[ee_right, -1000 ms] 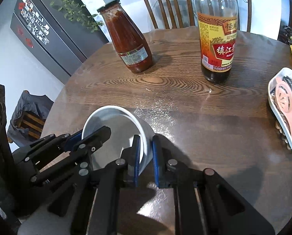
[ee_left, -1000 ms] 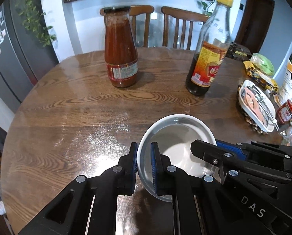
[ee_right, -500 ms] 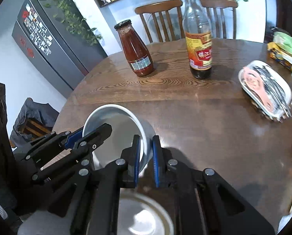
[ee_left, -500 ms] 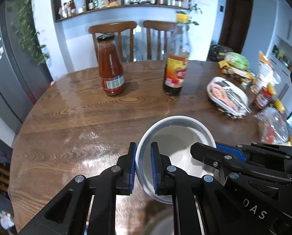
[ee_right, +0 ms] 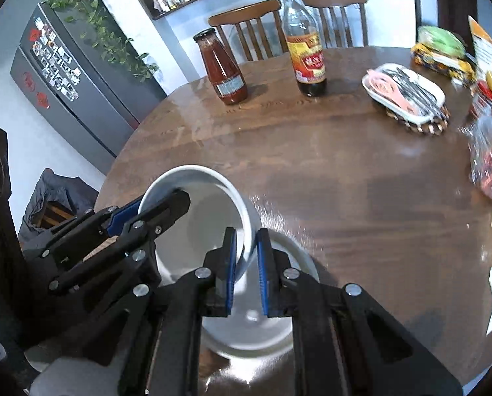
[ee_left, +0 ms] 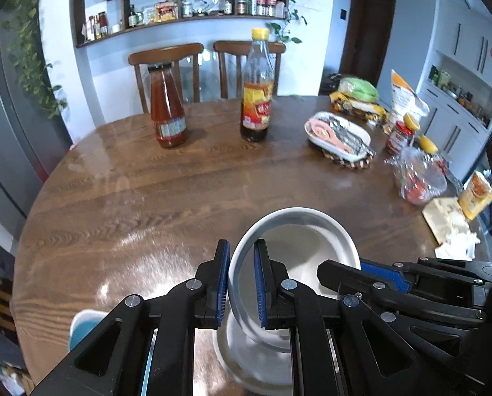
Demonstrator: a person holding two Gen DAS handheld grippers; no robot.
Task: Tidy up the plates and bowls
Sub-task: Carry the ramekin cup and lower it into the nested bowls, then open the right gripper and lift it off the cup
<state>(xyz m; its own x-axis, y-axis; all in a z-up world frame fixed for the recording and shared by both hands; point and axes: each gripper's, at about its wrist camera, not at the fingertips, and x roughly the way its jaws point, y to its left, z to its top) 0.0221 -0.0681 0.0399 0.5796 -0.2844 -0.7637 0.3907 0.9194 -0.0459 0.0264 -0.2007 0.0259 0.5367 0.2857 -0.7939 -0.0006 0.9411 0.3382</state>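
**Overhead, a white bowl hangs between two grippers**

Now the white bowl [ee_left: 298, 247] is off the round wooden table [ee_left: 147, 198], tilted, with its opening facing the far side of the room. Each gripper pinches one side of its rim. The left gripper [ee_left: 241, 283] has its blue-padded fingers [ee_left: 224, 283] narrowed onto the bowl's left wall, one pad outside and one inside. The right gripper [ee_right: 246, 270] does the same on the opposite wall, its pads [ee_right: 230, 270] close together with the thin rim between them.

Directly beneath the held bowl sits a second white dish [ee_right: 246, 330] on the table, near the front edge; whether it is a plate or a shallow bowl cannot be told through the blur. At the lower left of the left wrist view, a pale rim with a teal inside [ee_left: 81, 326] peeks out beside the gripper body.

Farther back on the table stand a red sauce bottle [ee_left: 167, 112] and, well apart to its right, a dark vinegar bottle with a yellow cap [ee_left: 256, 92]. To the right lies an oval white dish holding cutlery [ee_left: 338, 133] on a woven trivet, with jars and food packets [ee_left: 407, 135] clustered beyond it. Two wooden chairs [ee_left: 167, 62] stand behind the table, under a shelf of jars [ee_left: 180, 10], and a grey fridge [ee_right: 68, 89] is at the left.
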